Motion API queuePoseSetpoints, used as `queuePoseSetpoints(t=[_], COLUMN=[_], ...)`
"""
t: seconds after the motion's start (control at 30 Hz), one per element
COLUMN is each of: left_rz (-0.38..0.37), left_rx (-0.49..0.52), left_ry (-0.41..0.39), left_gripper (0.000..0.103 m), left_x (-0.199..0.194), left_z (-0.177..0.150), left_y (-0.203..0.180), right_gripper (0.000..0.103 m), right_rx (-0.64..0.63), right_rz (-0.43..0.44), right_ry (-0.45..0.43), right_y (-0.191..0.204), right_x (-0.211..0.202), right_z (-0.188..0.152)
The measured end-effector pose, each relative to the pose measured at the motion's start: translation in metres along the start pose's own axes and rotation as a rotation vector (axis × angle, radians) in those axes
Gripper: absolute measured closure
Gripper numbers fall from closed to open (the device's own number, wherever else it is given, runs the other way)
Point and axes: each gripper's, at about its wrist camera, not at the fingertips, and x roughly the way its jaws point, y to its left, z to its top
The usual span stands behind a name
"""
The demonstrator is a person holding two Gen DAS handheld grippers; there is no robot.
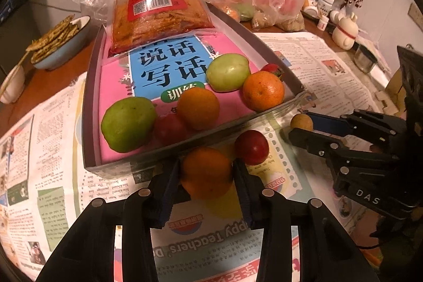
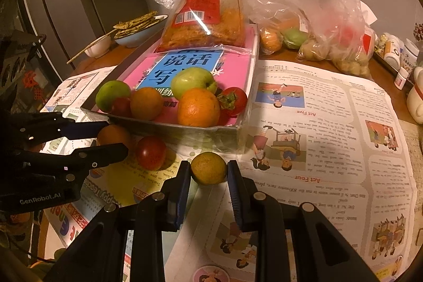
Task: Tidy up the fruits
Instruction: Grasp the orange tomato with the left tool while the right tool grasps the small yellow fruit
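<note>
An orange (image 1: 207, 177) sits on the newspaper just in front of the tray, and my left gripper (image 1: 207, 163) is shut on it, pads against both its sides. To its right lies a loose red fruit (image 1: 251, 147). My right gripper (image 2: 208, 164) is shut on a small yellowish round fruit (image 2: 208, 171), also on the newspaper. The shallow cardboard tray (image 1: 185, 147) holds a pink book, two green apples (image 1: 128, 123), two oranges (image 1: 198, 107) and a few red fruits. In the right wrist view, the left gripper (image 2: 112, 138) shows at the left with its orange (image 2: 113, 135).
A red snack bag (image 1: 156, 4) leans on the tray's far end. Clear plastic bags (image 2: 304, 4) with more fruit lie behind. A bowl of flatbreads (image 1: 58, 41) stands at the left, and small bottles and a white figurine (image 1: 345, 29) at the right. Newspaper (image 2: 330, 136) covers the table.
</note>
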Motion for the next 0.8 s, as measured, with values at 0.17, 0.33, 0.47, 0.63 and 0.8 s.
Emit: queuePoseSetpoints(t=[0.17, 0.33, 0.47, 0.63, 0.8], left_rz=[-0.019, -0.025, -0.026, -0.014, -0.004], left_rx=[-0.012, -0.031, -0.057, -0.087, -0.106], left_ry=[-0.028, -0.046, -0.06, -0.085, -0.103], left_gripper=[0.061, 0.061, 0.061, 0.061, 0.061], left_x=[-0.012, -0.022, -0.029, -0.038, -0.044], left_z=[0.001, 0.001, -0.001, -0.001, 0.001], left_y=[0.001, 0.008, 0.018, 0.029, 0.038], right_gripper=[0.074, 0.074, 0.074, 0.074, 0.074], right_rx=[0.006, 0.011, 0.013, 0.011, 0.005], right_rz=[0.0, -0.002, -0.002, 0.001, 0.003], right_ry=[-0.011, -0.022, -0.033, -0.046, -0.055], right_y=[-0.001, -0.002, -0.002, 0.0, 0.004], right_x=[-0.004, -0.008, -0.013, -0.018, -0.021], right_z=[0.0, 0.001, 0.002, 0.004, 0.006])
